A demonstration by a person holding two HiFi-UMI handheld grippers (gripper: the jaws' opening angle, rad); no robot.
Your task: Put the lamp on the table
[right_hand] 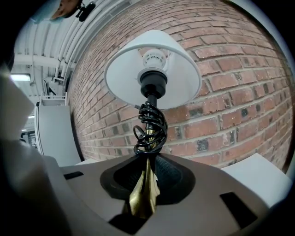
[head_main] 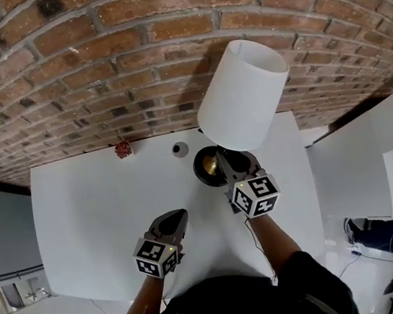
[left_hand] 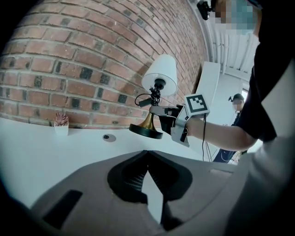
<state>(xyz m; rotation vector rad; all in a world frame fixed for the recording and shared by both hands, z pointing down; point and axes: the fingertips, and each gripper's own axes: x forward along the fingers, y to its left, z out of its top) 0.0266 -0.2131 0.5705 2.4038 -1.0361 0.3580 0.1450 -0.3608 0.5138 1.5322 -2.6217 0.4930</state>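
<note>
The right claw (right_hand: 147, 159) is clamped on the gold stem (right_hand: 144, 193) of the lamp (right_hand: 150, 115), low down, just under the coil of black cord (right_hand: 150, 131) wound round it. From that grip the lamp's long axis runs up and away from the claw towards the brick wall (head_main: 127, 52). It is tilted rather than plumb: in the head view the white shade (head_main: 243, 92) leans out to the right, while the round black base (head_main: 209, 165) lies just ahead of the claw.

The base is over the far middle of the white worktop (head_main: 95, 221). From the left gripper view it looks tipped, with 1 edge low at the surface, though I cannot say for sure that it touches. As I judge it, the coming move turns on that tilt — the stem has to swing upright so the base lands flat.

The left claw (left_hand: 146, 152) is closed tight on nothing and hangs over the near left of the worktop, well apart from the lamp — the right hand alone carries it. A small potted plant (head_main: 123, 150) stands by the wall, left of the base.
</note>
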